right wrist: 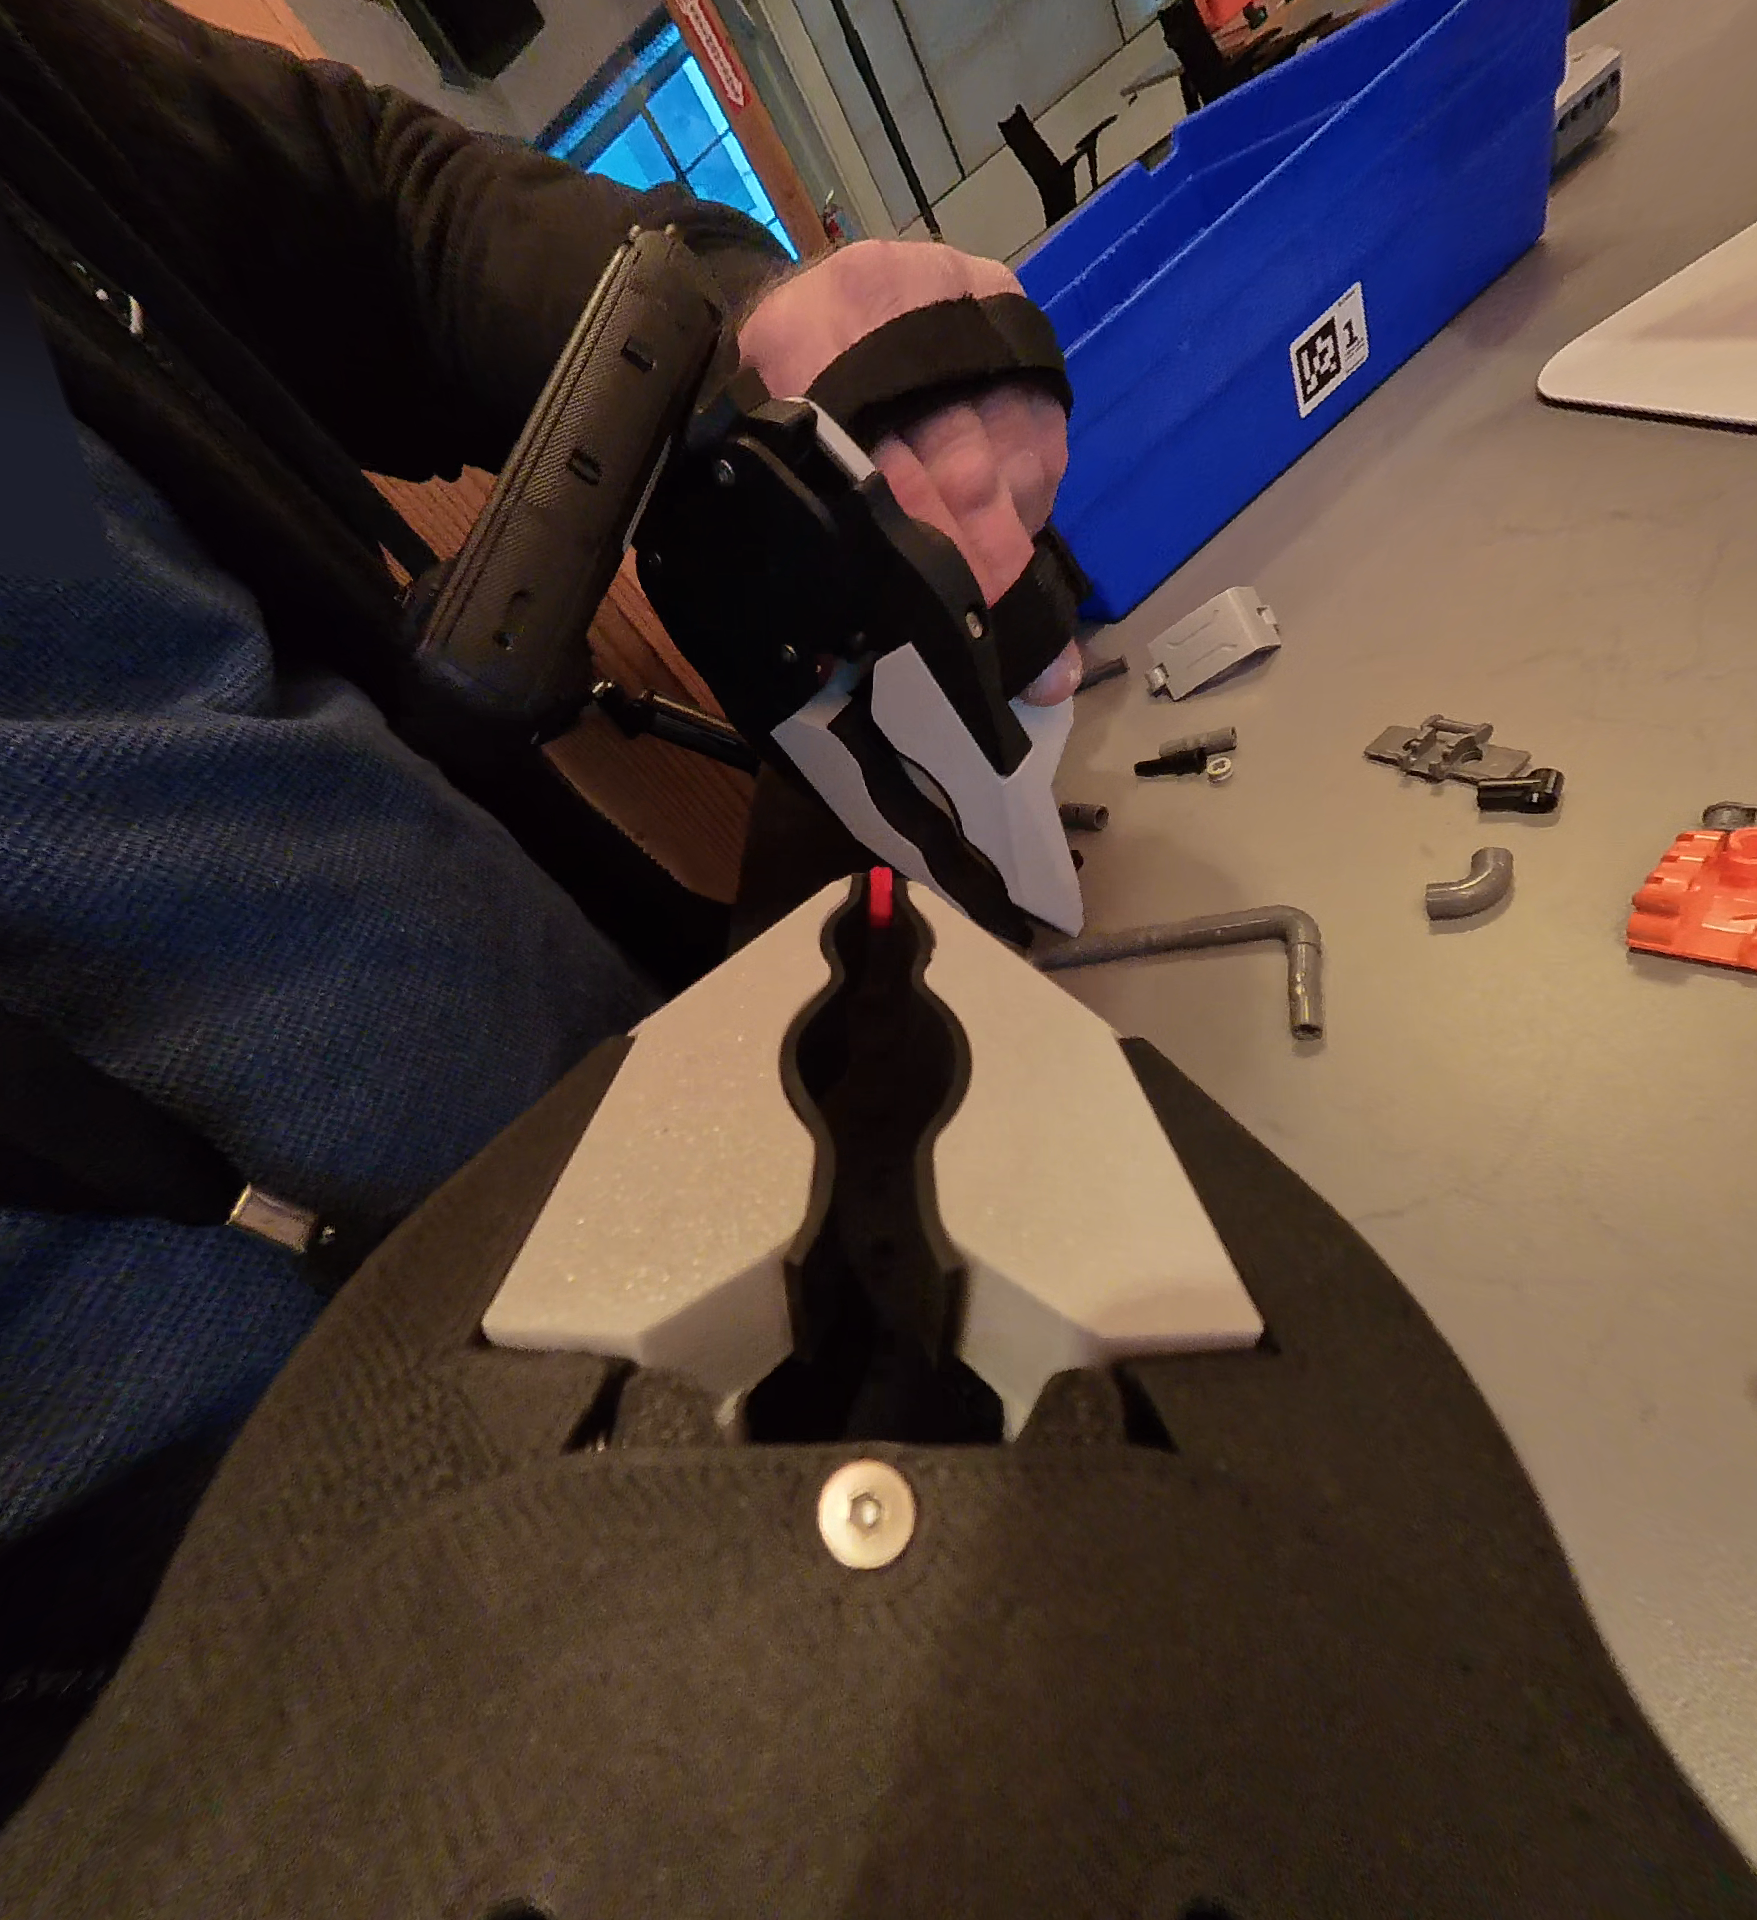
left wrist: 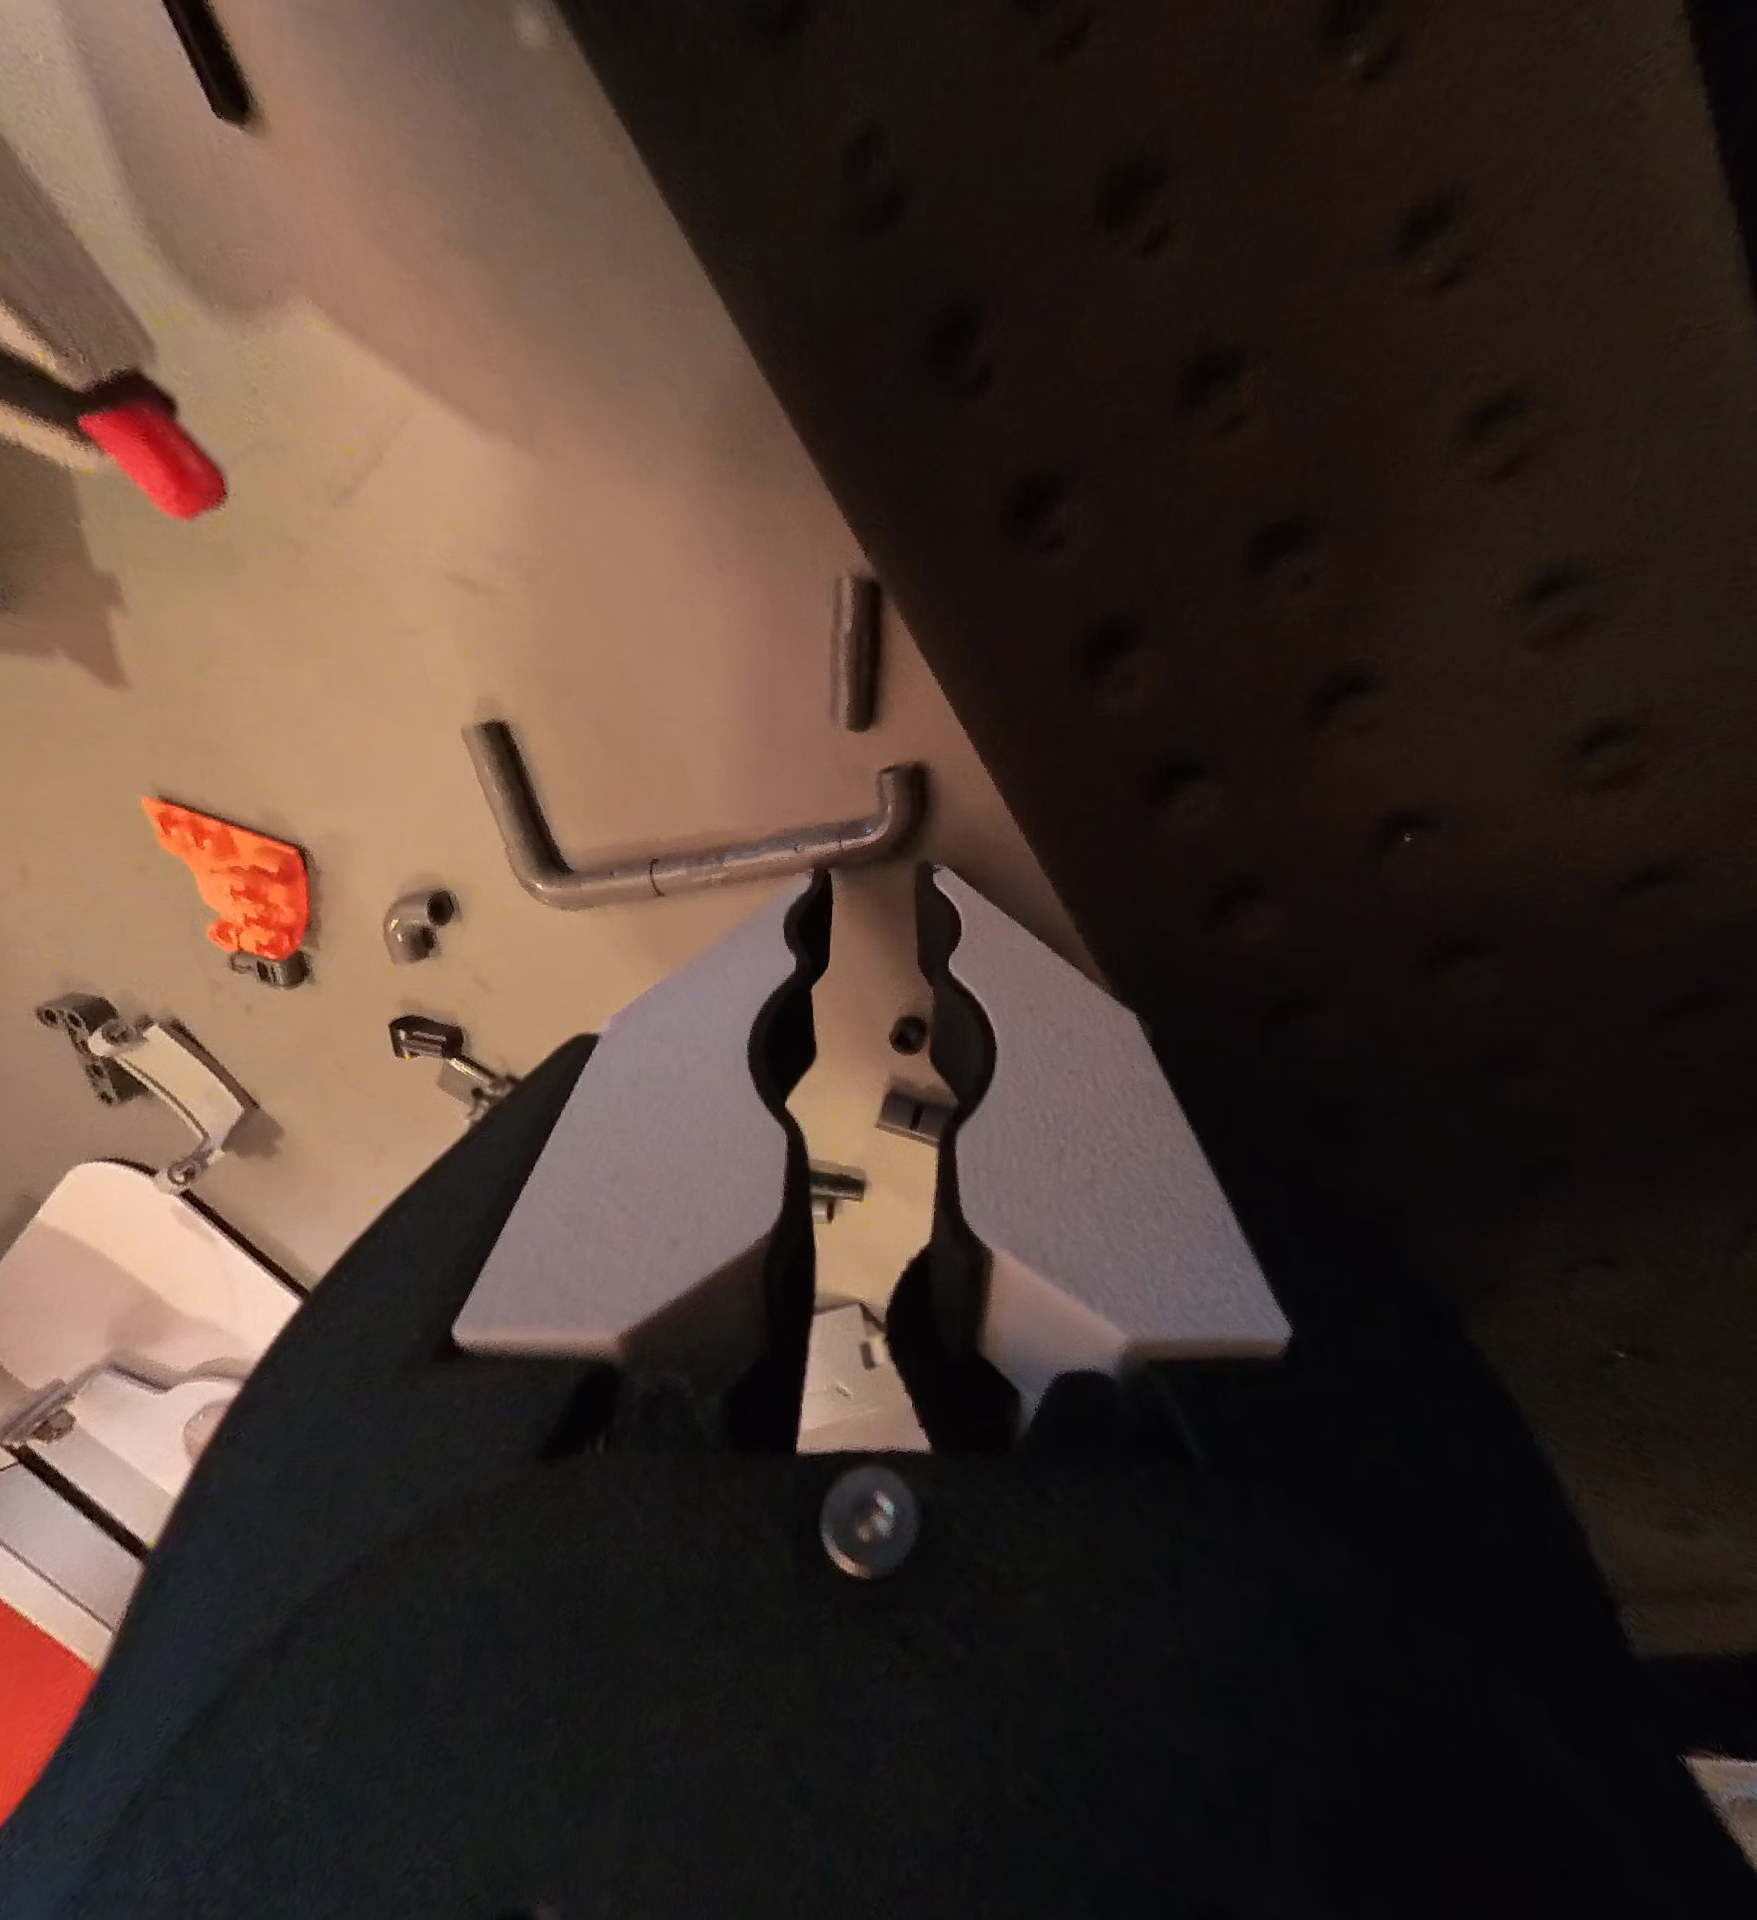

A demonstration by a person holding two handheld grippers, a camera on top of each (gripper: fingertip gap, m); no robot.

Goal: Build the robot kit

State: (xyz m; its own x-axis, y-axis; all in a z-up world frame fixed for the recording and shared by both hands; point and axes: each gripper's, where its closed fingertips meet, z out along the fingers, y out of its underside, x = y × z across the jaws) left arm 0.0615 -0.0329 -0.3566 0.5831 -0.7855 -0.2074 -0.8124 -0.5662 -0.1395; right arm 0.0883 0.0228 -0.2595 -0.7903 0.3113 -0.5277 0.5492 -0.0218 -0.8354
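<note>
- Grey bent pipe (left wrist: 708, 868) (right wrist: 1196, 930) is laid flat on the table (right wrist: 1373, 1247), close to the edge where the person is seated.
- Its long middle run is pointed from that edge inward; both short ends are turned off to the same side.
- The left gripper (left wrist: 876, 883) (right wrist: 1045, 920) is held tilted down with its tips just beside the pipe's edge-side bend; a narrow gap is kept between the fingers and nothing is gripped.
- The right gripper (right wrist: 881, 883) is clenched on a small red piece (right wrist: 881, 899), which is pinched at the fingertips.
- A small grey elbow (right wrist: 1466, 883) and an orange plate (right wrist: 1747, 914) are seen farther in, and a blue bin (right wrist: 1321, 260) beyond them.
</note>
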